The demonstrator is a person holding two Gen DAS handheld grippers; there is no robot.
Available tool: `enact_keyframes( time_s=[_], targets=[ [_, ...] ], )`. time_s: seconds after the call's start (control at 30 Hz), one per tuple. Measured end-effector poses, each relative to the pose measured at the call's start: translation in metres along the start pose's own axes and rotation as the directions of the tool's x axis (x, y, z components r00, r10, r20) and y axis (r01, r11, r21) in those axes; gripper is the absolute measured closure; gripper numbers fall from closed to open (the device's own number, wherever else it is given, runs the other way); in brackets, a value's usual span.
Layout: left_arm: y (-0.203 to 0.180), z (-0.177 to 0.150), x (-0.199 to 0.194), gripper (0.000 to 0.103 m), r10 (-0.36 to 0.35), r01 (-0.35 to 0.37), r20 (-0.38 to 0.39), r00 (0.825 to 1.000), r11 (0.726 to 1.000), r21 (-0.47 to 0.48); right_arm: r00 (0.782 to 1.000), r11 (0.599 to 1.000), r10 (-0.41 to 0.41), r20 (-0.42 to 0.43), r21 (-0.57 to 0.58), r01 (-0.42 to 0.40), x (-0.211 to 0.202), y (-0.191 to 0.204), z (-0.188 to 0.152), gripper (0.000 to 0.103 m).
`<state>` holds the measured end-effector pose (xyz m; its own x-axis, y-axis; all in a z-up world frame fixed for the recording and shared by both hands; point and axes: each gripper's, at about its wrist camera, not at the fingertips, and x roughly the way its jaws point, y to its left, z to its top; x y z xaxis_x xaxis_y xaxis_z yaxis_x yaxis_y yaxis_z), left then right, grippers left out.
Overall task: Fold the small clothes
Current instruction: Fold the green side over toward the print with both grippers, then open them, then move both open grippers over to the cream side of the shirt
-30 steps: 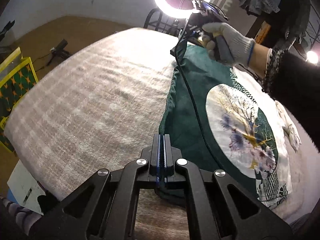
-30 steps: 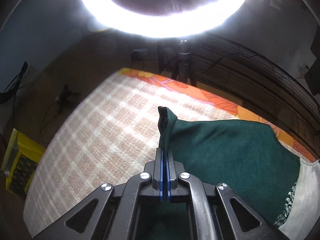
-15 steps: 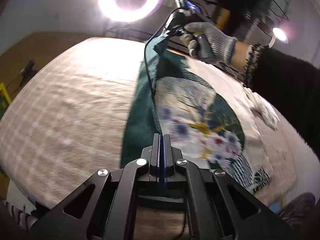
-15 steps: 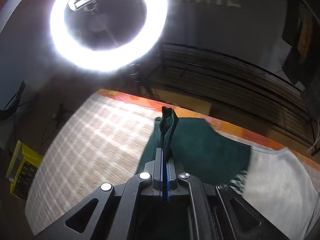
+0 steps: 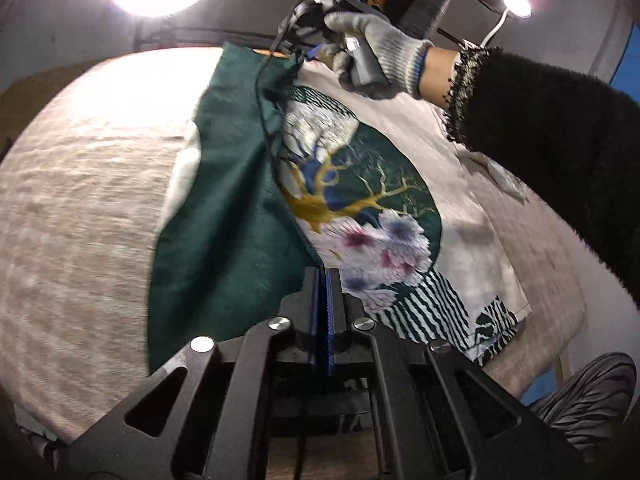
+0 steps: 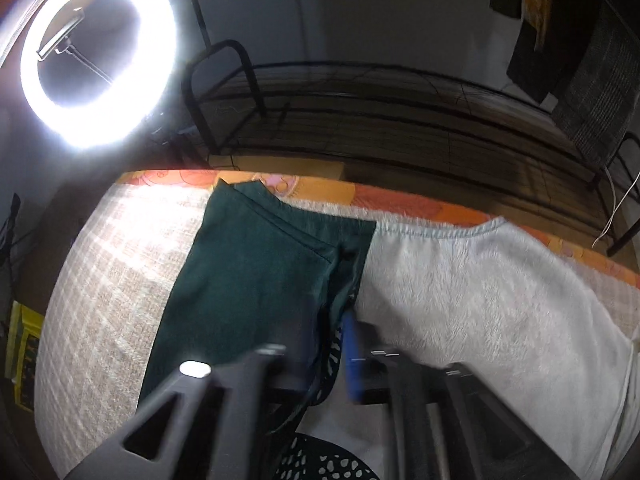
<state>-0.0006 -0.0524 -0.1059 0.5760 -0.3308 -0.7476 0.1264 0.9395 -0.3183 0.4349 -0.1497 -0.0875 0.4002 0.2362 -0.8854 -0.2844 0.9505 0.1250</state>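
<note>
A small shirt point(image 5: 360, 200), dark green and white with a tree and flower print, lies on the checked beige blanket point(image 5: 80, 208). Its left green side point(image 5: 232, 216) is folded over toward the middle. My left gripper point(image 5: 322, 280) is shut on the near edge of that green fold. My right gripper point(image 5: 308, 54), held in a gloved hand, is at the far end of the fold. In the right wrist view its fingers point(image 6: 340, 332) are blurred and parted, with the green cloth point(image 6: 256, 272) lying flat just past them and the white part point(image 6: 480, 300) to the right.
A bright ring light point(image 6: 96, 56) stands beyond the far edge. A black metal rack point(image 6: 380, 120) runs behind the orange-edged mattress point(image 6: 400, 200). A yellow patterned box point(image 6: 20, 352) sits on the floor at left. My black-sleeved arm point(image 5: 540, 140) crosses over the right side.
Both grippers carried the green left side over toward the shirt's middle. The right gripper came down to the blanket and its jaws have parted, leaving the cloth lying flat.
</note>
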Motion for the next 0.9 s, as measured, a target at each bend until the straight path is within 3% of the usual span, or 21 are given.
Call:
enact_keyframes(
  time_s=[0.03,0.2,0.33,0.47,0.73,0.9],
  targets=[
    [-0.002,-0.001,0.002,0.103,-0.017,0.017,-0.016,1.0,1.0,0.001,1.0,1.0,-0.017,0.008,0.011,0.017,-0.001,-0.005,-0.002,0.037],
    [-0.015,-0.008,0.004,0.101,-0.13,0.132,-0.07,0.989,0.991,0.023,0.999,1.0,-0.024,0.039,0.005,0.024,-0.03,-0.027,-0.011,0.038],
    [-0.027,-0.017,-0.013,0.081,-0.194,0.198,-0.061,0.979,0.978,0.062,0.994,0.997,-0.071,0.088,-0.026,0.073,-0.076,-0.047,-0.03,0.037],
    [-0.038,-0.025,-0.036,0.079,-0.254,0.258,-0.051,0.966,0.96,0.107,0.988,0.995,-0.095,0.121,0.004,0.095,-0.12,-0.076,-0.047,0.037],
    [-0.05,-0.044,-0.077,0.079,-0.293,0.294,-0.034,0.955,0.933,0.209,0.968,0.992,-0.11,0.226,0.091,0.092,-0.223,-0.114,-0.101,0.037],
    [-0.037,-0.048,-0.093,0.079,-0.258,0.251,0.017,0.966,0.951,0.179,0.951,0.986,-0.122,0.285,0.142,0.084,-0.274,-0.12,-0.151,0.037]
  ],
)
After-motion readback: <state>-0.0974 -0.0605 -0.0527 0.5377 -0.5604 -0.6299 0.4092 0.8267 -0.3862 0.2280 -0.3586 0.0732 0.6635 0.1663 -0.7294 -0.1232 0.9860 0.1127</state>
